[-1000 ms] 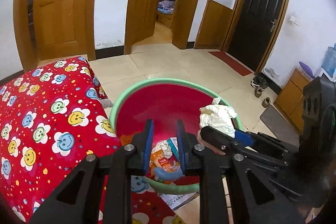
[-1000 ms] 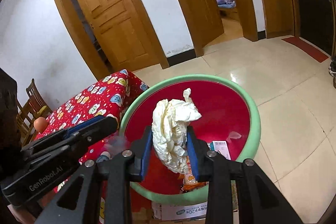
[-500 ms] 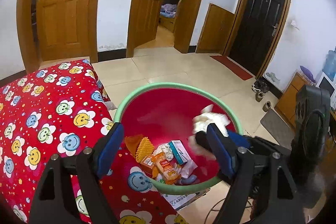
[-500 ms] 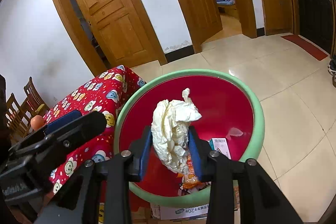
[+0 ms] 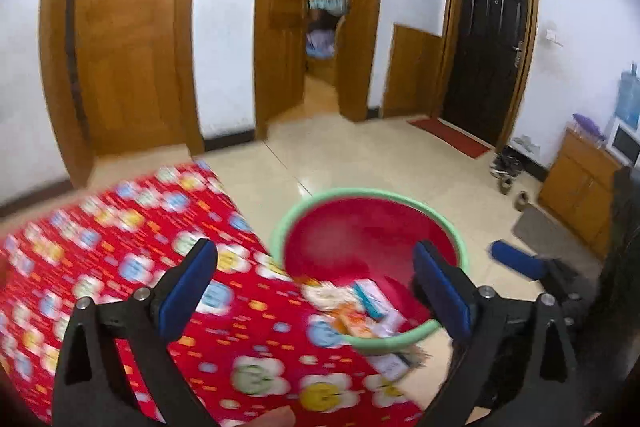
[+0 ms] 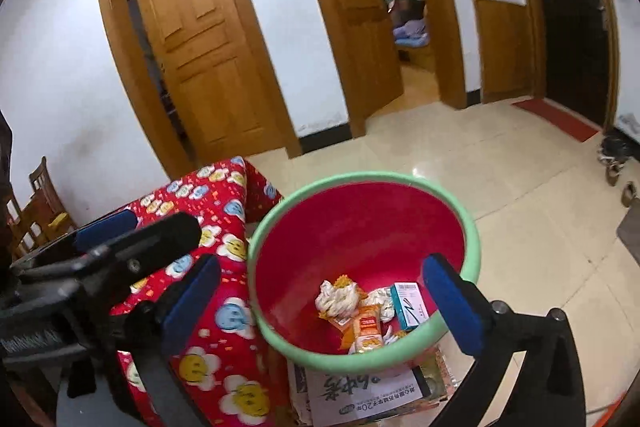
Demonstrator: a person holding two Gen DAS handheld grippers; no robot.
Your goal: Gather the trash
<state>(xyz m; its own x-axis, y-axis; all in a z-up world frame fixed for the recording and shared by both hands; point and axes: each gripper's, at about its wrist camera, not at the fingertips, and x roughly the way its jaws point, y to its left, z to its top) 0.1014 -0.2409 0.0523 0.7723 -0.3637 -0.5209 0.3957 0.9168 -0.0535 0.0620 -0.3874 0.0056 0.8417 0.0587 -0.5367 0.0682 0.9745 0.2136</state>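
A red basin with a green rim [image 6: 472, 227] stands beside the table and holds trash: a crumpled white tissue [image 6: 336, 297], orange snack wrappers [image 6: 366, 327] and a small teal box [image 6: 408, 305]. My right gripper [image 6: 324, 301] is open and empty above the basin. My left gripper [image 5: 316, 283] is open and empty over the table's edge, left of the basin [image 5: 288, 223]. The left gripper's body [image 6: 100, 251] shows at the left of the right wrist view. The left wrist view is blurred.
The table has a red smiley-flower cloth [image 5: 120, 267], also in the right wrist view [image 6: 224, 311]. Printed paper packs [image 6: 368, 393] lie under the basin. Tiled floor [image 6: 540, 227], wooden doors, shoes [image 5: 506, 171] and a low cabinet [image 5: 580, 195] lie beyond.
My right gripper opened and the white tissue dropped into the basin. My left gripper opened earlier and has moved up and left, away from the basin.
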